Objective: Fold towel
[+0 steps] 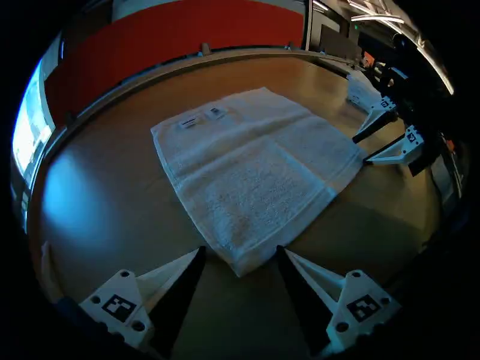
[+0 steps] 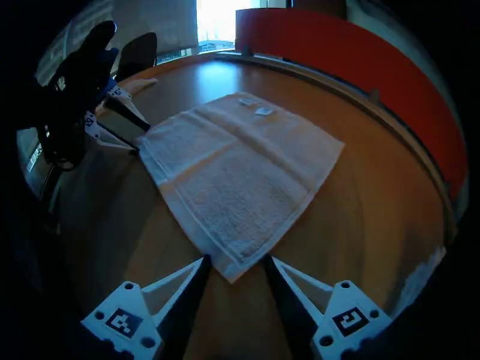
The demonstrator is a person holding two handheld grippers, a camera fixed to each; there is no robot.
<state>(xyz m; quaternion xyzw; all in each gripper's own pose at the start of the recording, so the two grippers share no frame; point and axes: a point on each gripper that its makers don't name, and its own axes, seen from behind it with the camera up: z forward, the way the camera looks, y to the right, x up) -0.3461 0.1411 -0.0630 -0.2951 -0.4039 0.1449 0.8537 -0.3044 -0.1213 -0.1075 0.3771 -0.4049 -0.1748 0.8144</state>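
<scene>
A white towel (image 1: 258, 168) (image 2: 240, 174) lies flat on the wooden table (image 1: 108, 198) (image 2: 372, 198), with two small labels (image 1: 201, 118) near its far edge. My left gripper (image 1: 240, 252) stands open, one near corner of the towel lying between its fingers. At another corner my right gripper (image 2: 237, 259) is also open, the corner between its fingers. In the left gripper view the right gripper (image 1: 360, 151) appears at the towel's right corner. The right gripper view has the left gripper (image 2: 141, 139) at the towel's left corner, a dark-gloved hand behind it.
A red panel (image 1: 180, 30) (image 2: 360, 54) runs along the table's far curved edge. Another white cloth (image 1: 360, 93) (image 2: 420, 276) lies near the table's rim. A dark chair (image 2: 138, 54) stands by a bright window (image 2: 222, 21).
</scene>
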